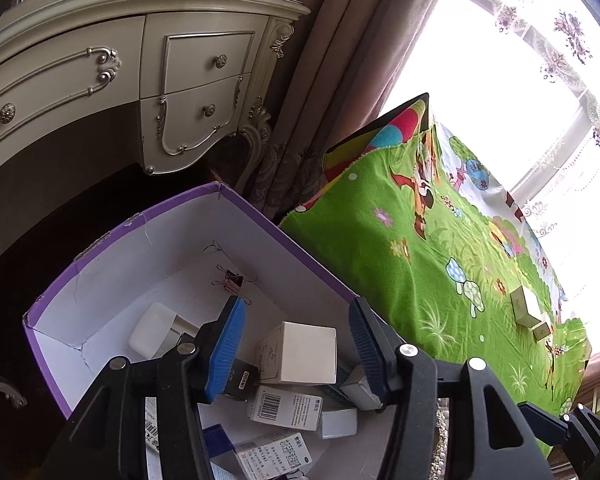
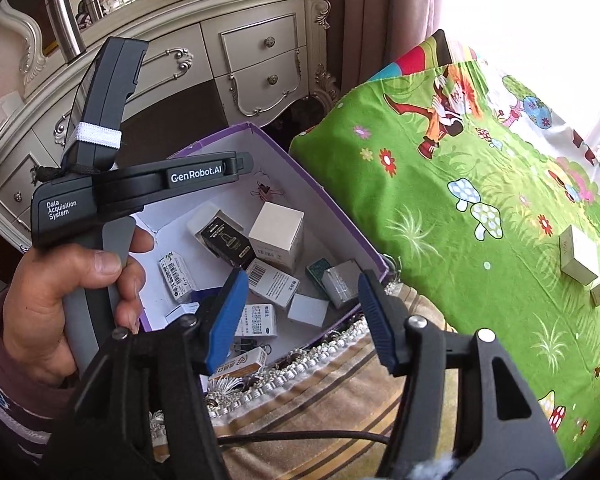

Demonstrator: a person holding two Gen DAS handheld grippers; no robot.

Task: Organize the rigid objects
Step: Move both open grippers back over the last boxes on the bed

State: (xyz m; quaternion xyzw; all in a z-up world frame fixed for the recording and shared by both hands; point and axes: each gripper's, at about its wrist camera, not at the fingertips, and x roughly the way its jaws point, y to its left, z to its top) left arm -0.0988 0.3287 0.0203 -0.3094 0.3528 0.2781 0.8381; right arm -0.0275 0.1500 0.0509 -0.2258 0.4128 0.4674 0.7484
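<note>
Above the purple box (image 1: pixel 100 256) of collected cartons, left gripper (image 1: pixel 296 344) and right gripper (image 2: pixel 304 312) stand open, empty; two small boxes (image 2: pixel 580 264) remain on the green cloth (image 2: pixel 440 200), awaiting collection.

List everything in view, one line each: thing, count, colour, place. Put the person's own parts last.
storage box: one, purple outside, white inside, beside the green cloth.
small cartons: about a dozen, mostly white, one black, piled inside the storage box.
binder clip: one, pinkish, far corner of the storage box.
green cloth: one, cartoon print, right of the storage box.
cream cartons: two, on the green cloth, far right.
dresser: one, cream with silver trim, behind.
curtain: brownish, by the window.
left hand-held gripper: black, blue pads, open over the storage box.
right hand-held gripper: same, open.
left hand: gripping the handle.
</note>
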